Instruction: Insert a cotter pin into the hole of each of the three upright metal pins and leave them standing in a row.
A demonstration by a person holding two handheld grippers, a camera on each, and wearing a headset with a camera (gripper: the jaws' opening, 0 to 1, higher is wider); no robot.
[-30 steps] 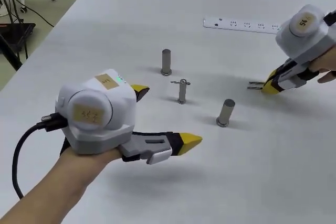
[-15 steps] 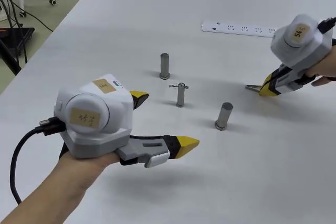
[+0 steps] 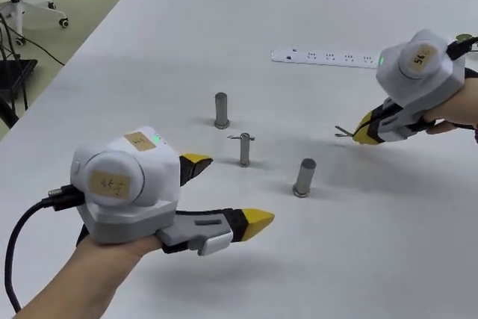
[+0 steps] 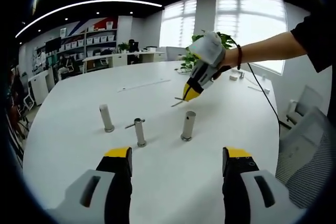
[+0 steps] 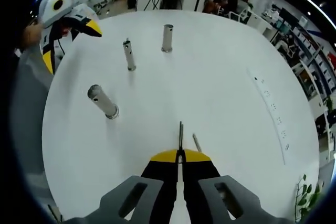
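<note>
Cotter pin (image 5: 180,134) juts ahead, pinched in right gripper (image 5: 180,156) jaws; left gripper (image 4: 178,153) jaws spread.

Metal pins (image 3: 305,177), cotter pin (image 5: 180,134) silver-grey; table (image 3: 224,20) white; left claw (image 3: 228,190), right claw (image 3: 358,137) yellow-tipped, black behind.

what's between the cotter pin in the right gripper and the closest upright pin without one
Nothing visible. Only bare table lies between the cotter pin held in the right gripper and that upright pin. The power strip sits farther back, off that line.
</note>
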